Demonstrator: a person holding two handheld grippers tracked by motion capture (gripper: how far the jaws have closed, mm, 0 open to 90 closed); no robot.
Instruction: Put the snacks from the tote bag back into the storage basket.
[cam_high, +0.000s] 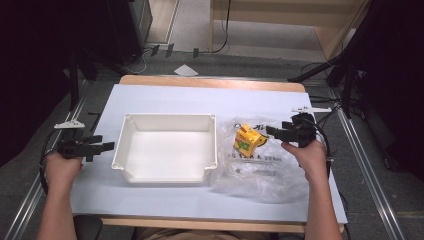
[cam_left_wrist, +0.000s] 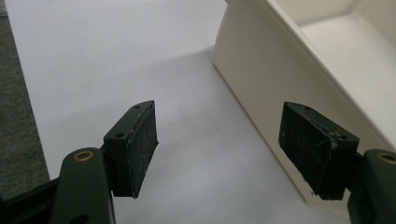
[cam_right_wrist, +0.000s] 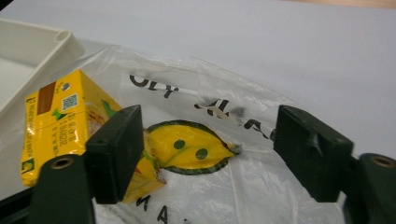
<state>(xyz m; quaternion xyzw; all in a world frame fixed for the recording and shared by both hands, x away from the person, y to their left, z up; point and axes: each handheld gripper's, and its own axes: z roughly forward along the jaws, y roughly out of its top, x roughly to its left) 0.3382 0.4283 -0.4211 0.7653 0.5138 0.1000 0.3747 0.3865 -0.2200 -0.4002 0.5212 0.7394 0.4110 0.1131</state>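
Table (cam_high: 165, 97): wood top w/ pale blue-white sheet over most of it.
Tray (cam_high: 129, 142): white plastic, rectangular, approx mid-table, nothing inside. In left gripper view its outer wall (cam_left_wrist: 261, 79) sits just beside the far jaw, not touching.
Plastic bag (cam_high: 260, 172): clear, crumpled, lies flat right of tray, its left edge touching or just at tray's right wall. Black lettering + yellow/green round logo printed on it, seen in right gripper view (cam_right_wrist: 196, 147).
Yellow carton (cam_high: 248, 140): small box, tilted, on upper part of the bag, close to tray's right rim. Right gripper view (cam_right_wrist: 56, 126): brown patch, QR code, green print on its faces; can't tell if it's in or on the bag.
Left gripper (cam_high: 102, 146): held in left hand (cam_high: 62, 167) at table's left edge, pointing at tray; jaws wide apart, nothing btwn them (cam_left_wrist: 219, 149).
Right gripper (cam_high: 272, 131): in right hand (cam_high: 311, 155), over bag's right side, pointing at carton; jaws wide, holding nothing (cam_right_wrist: 208, 149). Carton near the left-hand jaw in its view; contact can't be told.
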